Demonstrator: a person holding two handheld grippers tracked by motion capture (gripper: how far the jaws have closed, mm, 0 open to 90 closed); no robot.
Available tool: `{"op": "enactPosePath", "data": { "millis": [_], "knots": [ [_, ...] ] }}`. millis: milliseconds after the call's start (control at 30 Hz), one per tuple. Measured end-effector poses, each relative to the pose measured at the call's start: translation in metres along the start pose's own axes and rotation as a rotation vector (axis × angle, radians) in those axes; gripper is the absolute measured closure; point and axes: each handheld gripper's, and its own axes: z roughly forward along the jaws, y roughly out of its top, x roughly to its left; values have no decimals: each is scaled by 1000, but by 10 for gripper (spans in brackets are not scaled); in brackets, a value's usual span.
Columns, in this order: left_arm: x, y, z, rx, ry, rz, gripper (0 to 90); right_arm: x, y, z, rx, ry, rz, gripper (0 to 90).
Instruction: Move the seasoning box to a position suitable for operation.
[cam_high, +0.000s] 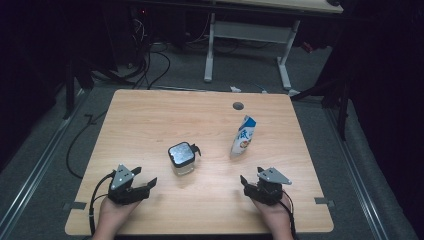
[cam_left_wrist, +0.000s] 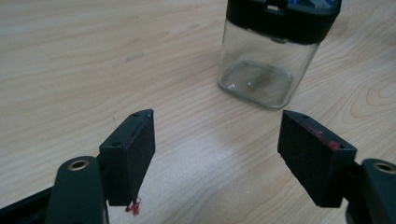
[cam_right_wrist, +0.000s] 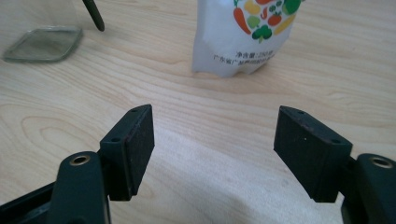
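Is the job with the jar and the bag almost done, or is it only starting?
Only starting, it looks like. Nothing seems done: the jar stands on the table with its black lid on and looks empty, and the bag stands apart from it, untouched. Nothing is in hand: the left gripper and right gripper rest open near the table's front edge. Everything with jar and bag is still left.

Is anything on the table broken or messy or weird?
Nothing is spilled or broken. The clear jar stands upright with its black lid on, and the white pouch stands, leaning a little. One small oddity: red smudges mark the left gripper pads, like rubbed-off residue. Both grippers are open and empty.
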Motion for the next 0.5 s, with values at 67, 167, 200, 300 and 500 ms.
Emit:
{"op": "enactPosePath", "data": {
  "millis": [67, 167, 200, 300, 500],
  "knots": [
    [0, -1, 1, 11, 18, 3, 305, -4, -2, -2, -7, 41, 24, 332],
    [0, 0, -2, -19, 11, -21, 325, -7, -4, -4, -33, 79, 57, 411],
    [0, 0, -3, -20, 49, -1, 343, -7, -5, -5, -36, 81, 60, 432],
    [3, 1, -4, -36, 55, -11, 378, -6, -6, -3, -35, 70, 35, 462],
    [3, 2, -1, 7, 42, -28, 363, -3, -9, 2, -21, 80, 34, 494]
  ]
}}
